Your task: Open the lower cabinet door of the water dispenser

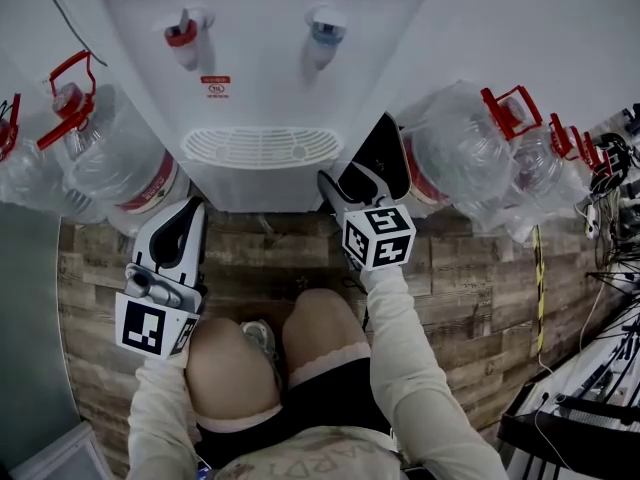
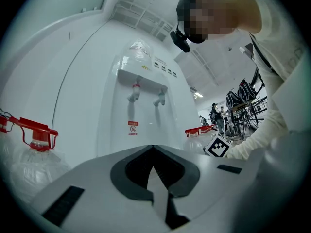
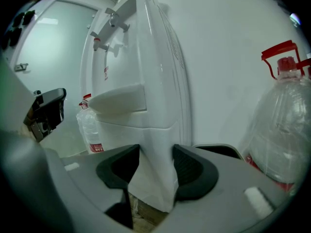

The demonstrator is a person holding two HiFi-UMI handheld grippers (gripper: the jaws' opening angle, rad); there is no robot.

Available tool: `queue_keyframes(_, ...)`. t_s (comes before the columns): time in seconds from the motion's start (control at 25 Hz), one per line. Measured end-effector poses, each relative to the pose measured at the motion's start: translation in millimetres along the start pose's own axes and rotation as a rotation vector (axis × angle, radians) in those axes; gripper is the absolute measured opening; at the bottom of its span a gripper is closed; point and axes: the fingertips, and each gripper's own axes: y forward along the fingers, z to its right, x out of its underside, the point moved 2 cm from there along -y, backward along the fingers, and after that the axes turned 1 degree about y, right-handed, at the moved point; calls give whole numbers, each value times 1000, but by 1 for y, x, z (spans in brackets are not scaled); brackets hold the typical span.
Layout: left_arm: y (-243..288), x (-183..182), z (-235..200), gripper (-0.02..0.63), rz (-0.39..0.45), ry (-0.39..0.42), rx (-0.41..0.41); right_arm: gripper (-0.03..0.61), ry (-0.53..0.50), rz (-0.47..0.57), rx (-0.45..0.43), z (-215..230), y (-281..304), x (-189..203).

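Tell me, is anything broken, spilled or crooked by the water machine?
Nothing stands out. The water dispenser stands straight, the big bottles beside it are capped, and the wooden floor looks dry. The right gripper simply clamps the lower cabinet door at its edge.

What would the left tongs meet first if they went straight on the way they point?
Probably the dispenser, on its white front below the taps. Nothing nearer shows in that line, though depth is unclear.
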Motion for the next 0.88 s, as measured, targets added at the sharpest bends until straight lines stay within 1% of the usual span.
queue_keyframes(0.32,-1,-3,5,3,7,3,-1,207,-5,6,-10,-4,-11,5)
queue_keyframes(0.52,-1,-4,10,3,2,3,0,186,-13,5,-21,-11,-24,10)
queue_keyframes(0.72,-2,-10,14,3,6,16,0,179,-16,2,-14,-17,-36,16)
queue_keyframes(0.88,-4,-13,17,3,3,26,-3,146,-7,9,8,-22,-46,20)
